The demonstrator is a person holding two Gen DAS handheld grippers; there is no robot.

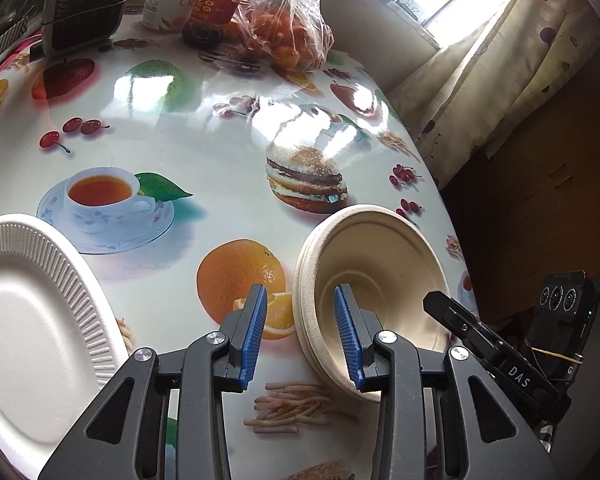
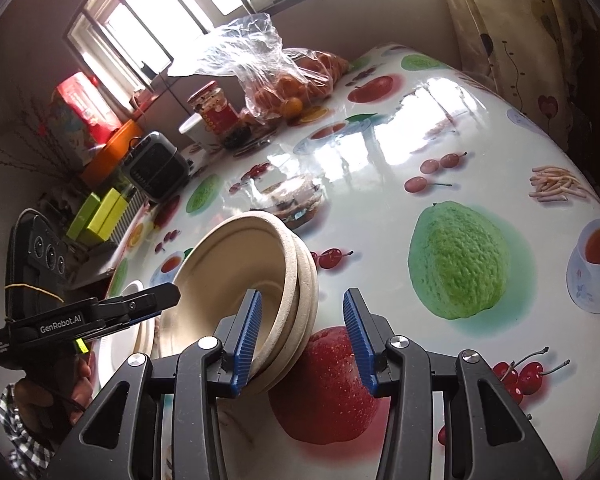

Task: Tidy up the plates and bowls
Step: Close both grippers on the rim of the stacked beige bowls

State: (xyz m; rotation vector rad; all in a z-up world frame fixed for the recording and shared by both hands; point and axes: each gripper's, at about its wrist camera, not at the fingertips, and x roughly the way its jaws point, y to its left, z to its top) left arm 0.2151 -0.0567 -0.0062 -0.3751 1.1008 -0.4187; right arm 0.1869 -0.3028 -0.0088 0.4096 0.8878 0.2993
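**Inspector:** Nearest the lens, left hand-held gripper (image 1: 300,332): jaws apart, straddling the near rim of the bowls (image 1: 380,272), pads not pressing. Released.

**Assistant:** And the right hand-held gripper (image 2: 302,336)?

**Inspector:** Also straddling the rims; left pad touching the inner wall, right pad clear. Not clenched.

**Assistant:** Orientation?

**Inspector:** Nested bowls tilted on edge on the surface (image 1: 204,128), mouths facing the left gripper's side. Round, no long axis. Plate (image 1: 32,320) lies left.

**Assistant:** Advice?

**Inspector:** Judgement: close one gripper squarely on all rims before moving.
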